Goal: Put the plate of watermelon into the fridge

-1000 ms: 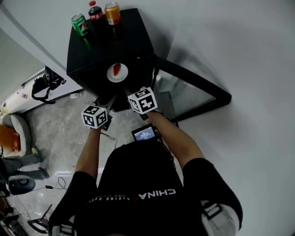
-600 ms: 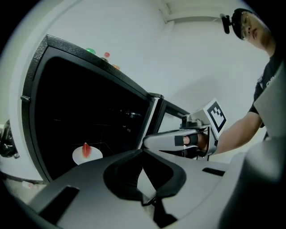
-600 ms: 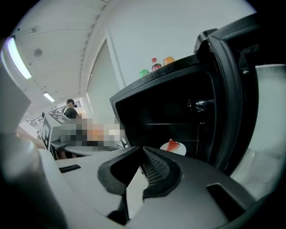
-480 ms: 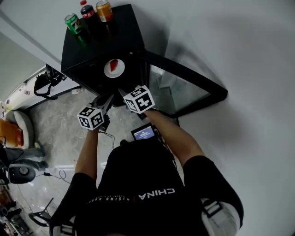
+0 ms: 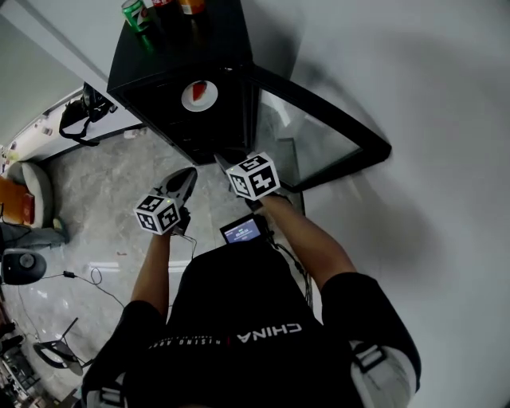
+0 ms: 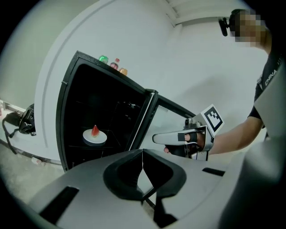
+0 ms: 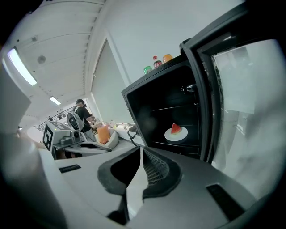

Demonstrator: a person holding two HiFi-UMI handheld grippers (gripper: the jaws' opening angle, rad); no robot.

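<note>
Three drinks (image 5: 137,13): head view; cans and a bottle on the fridge's (image 5: 171,60) flat black top, cut by the frame's edge.
Plate (image 5: 199,96): round, white, on a shelf inside the fridge; a red watermelon (image 5: 199,89) wedge lies on it.
Door (image 5: 319,147): glass pane in a black frame, swung open.
Left gripper (image 6: 142,156): left gripper view; grey shell, dark pads pressed together, nothing between; plate ahead on its shelf.
Right gripper (image 7: 140,152): right gripper view; ribbed pads closed together, empty; plate sits on a wire shelf.
</note>
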